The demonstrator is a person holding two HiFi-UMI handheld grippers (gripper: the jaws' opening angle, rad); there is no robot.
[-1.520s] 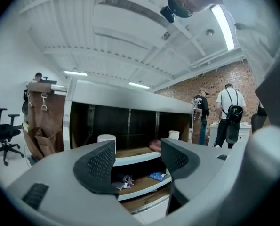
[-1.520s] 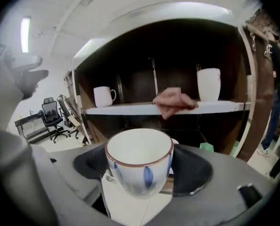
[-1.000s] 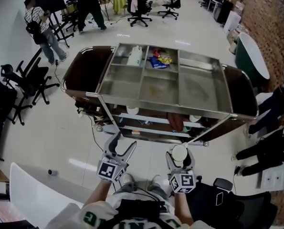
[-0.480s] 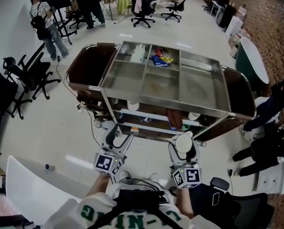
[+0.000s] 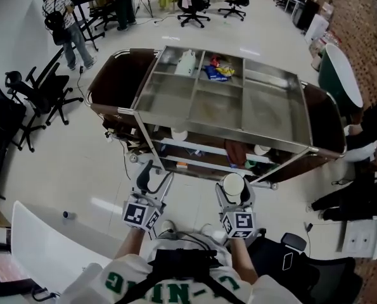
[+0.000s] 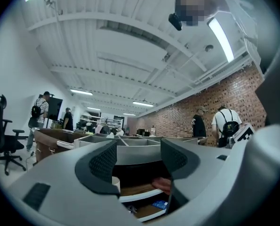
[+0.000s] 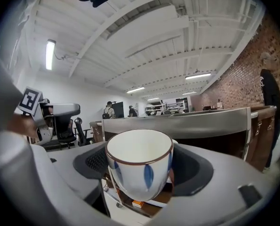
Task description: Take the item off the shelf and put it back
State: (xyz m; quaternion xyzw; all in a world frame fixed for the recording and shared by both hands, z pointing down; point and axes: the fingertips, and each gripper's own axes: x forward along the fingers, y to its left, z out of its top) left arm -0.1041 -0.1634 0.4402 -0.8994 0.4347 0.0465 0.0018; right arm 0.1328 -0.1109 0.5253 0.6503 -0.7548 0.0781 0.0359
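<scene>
My right gripper point(image 5: 234, 189) is shut on a white cup point(image 7: 140, 167) with blue leaf marks and a brown rim; the cup point(image 5: 233, 185) stays upright between the pads, a short way in front of the metal cart point(image 5: 175, 90). My left gripper point(image 5: 151, 177) is open and holds nothing; between its jaws point(image 6: 137, 161) I see the cart's lower shelf point(image 6: 140, 192). That lower shelf point(image 5: 201, 151) holds another white cup point(image 5: 178, 133) on the left and one point(image 5: 261, 149) on the right.
The cart's top tray holds a white jug point(image 5: 185, 62) and snack packets point(image 5: 218, 72) in its far compartments. Black office chairs point(image 5: 30, 100) stand to the left, a white table edge point(image 5: 42, 252) lies near left. People point(image 5: 64, 18) stand beyond the cart and at right point(image 5: 365, 138).
Both grippers have shifted slightly left and a bit closer to the cart; the view has tilted so the cart sits higher. The cup stays held in the right gripper.
</scene>
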